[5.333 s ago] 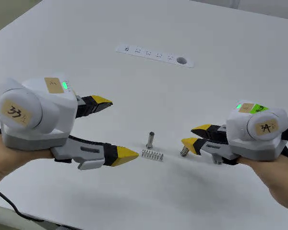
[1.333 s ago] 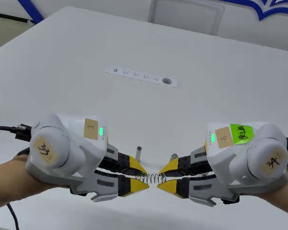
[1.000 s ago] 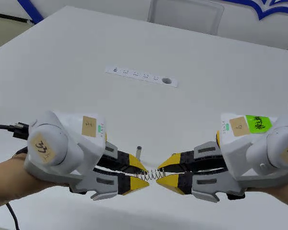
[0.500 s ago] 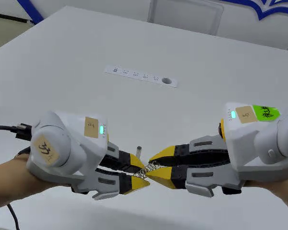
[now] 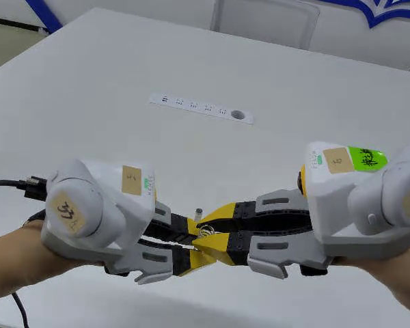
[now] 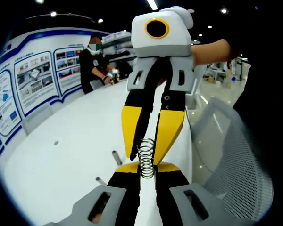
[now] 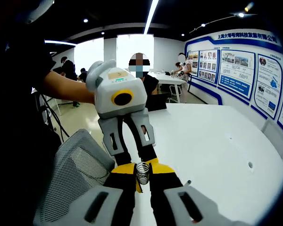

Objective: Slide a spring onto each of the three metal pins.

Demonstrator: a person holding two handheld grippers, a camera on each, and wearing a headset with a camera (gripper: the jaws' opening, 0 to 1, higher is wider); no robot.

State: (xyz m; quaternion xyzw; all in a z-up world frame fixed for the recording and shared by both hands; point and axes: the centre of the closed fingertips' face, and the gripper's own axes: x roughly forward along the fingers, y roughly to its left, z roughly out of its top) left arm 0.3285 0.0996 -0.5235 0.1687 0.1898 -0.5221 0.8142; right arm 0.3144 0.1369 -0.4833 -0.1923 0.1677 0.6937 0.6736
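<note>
A small metal spring [image 6: 146, 157] hangs in the air between the two grippers, which meet tip to tip above the white table [image 5: 123, 75]. My left gripper [image 6: 146, 170] is shut on its near end. My right gripper [image 7: 142, 175] faces it and grips the spring [image 7: 142, 173] from the other end. In the head view the left gripper [image 5: 191, 250] and right gripper [image 5: 200, 239] overlap at their yellow tips and hide most of the spring. One upright pin [image 5: 198, 212] stands just behind the tips. Two pins [image 6: 116, 157] [image 6: 99, 181] stand on the table below.
A white power strip [image 5: 201, 109] lies across the middle of the table. A chair [image 5: 263, 20] stands at the far edge, and a grey mesh chair [image 6: 236, 155] is beside the table. A black cable [image 5: 7, 184] runs from the left gripper. People stand in the background.
The right gripper has moved left along the spring until its tips overlap the left gripper's. The stretch of spring seen between them has shrunk to almost nothing.
</note>
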